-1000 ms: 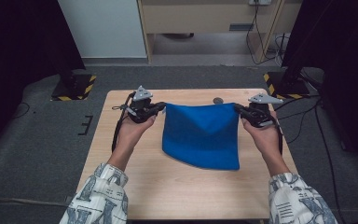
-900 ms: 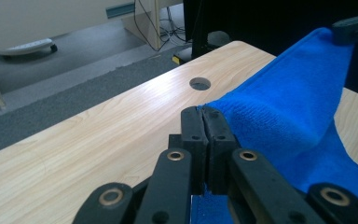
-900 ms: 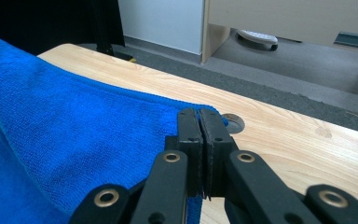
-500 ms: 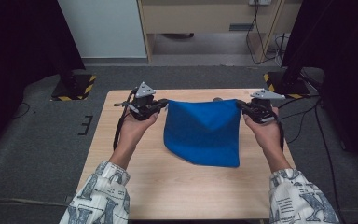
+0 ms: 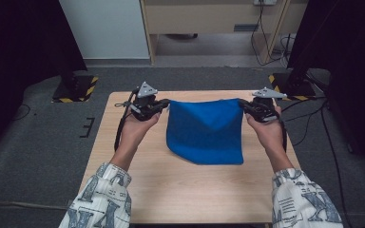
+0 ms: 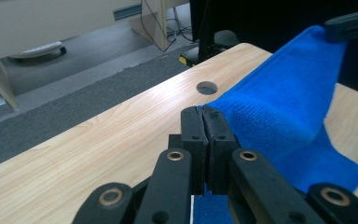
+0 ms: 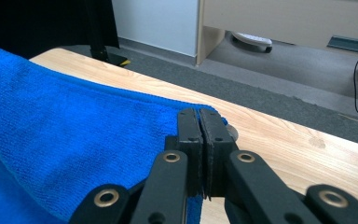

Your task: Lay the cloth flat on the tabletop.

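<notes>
Both hand-held grippers, left hand-held gripper [image 5: 160, 108] and right hand-held gripper [image 5: 245, 107], are clenching the far corners of the blue cloth [image 5: 204, 130], stretching its top edge taut above the tabletop [image 5: 180, 190] while the lower part is draping down onto the wood, probably to spread or fold it squarely.

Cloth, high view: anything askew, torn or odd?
Nothing damaged. The cloth hangs stretched between the left gripper and right gripper, each shut on a top corner. Its lower edge lies on the table and runs slightly slanted, lower at the right. A diagonal crease shows across the middle. No tears or spills.
</notes>
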Demonstrator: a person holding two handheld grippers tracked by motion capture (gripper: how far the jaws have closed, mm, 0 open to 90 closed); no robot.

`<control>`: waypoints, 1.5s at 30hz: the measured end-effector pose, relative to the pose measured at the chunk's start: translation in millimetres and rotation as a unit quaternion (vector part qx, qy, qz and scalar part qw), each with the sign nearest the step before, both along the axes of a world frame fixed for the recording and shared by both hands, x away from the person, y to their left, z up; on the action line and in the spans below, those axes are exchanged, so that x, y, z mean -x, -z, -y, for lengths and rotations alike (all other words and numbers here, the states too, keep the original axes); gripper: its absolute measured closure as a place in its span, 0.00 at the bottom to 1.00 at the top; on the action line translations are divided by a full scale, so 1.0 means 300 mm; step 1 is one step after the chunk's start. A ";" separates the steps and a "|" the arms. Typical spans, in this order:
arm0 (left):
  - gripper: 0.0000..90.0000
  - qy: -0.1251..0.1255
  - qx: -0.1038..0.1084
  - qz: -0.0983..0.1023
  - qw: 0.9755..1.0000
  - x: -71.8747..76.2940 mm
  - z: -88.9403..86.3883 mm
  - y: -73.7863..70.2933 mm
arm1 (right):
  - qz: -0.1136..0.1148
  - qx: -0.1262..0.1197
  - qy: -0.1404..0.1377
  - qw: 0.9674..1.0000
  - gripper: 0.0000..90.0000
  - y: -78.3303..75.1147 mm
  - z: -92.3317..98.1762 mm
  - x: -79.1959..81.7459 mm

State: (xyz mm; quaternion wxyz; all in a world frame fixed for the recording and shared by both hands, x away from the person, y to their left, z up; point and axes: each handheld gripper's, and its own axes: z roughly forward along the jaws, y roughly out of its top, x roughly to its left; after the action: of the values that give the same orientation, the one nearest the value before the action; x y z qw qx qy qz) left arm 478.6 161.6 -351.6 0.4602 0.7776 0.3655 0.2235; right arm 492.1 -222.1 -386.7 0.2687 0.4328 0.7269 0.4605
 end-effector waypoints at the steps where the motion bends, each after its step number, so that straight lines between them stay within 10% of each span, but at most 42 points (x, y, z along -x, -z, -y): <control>1: 0.98 -0.004 -0.002 -0.002 1.000 -0.018 -0.003 0.007 | -0.002 0.001 0.002 1.000 0.98 0.005 -0.001 -0.008; 18: 0.95 -0.022 -0.055 -0.029 0.998 -0.211 0.035 0.182 | -0.052 0.029 0.021 0.998 0.97 0.178 -0.048 -0.152; 25: 0.51 -0.069 -0.049 -0.024 0.996 -0.250 0.007 0.192 | -0.039 0.038 0.075 0.996 0.47 0.180 -0.037 -0.163; 40: 0.54 -0.044 -0.053 -0.026 0.997 -0.079 -0.009 0.196 | -0.040 0.029 0.042 0.998 0.46 0.161 -0.009 -0.017; 45: 0.55 -0.036 -0.041 -0.026 0.998 -0.011 -0.017 0.237 | -0.039 0.012 0.017 0.999 0.60 0.170 -0.004 0.053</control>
State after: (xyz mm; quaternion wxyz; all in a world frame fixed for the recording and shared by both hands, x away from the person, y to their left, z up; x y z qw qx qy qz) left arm 481.9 166.6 -422.8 0.4100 0.7877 0.3956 0.2343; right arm 476.1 -220.8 -437.7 0.2529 0.4597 0.7348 0.4299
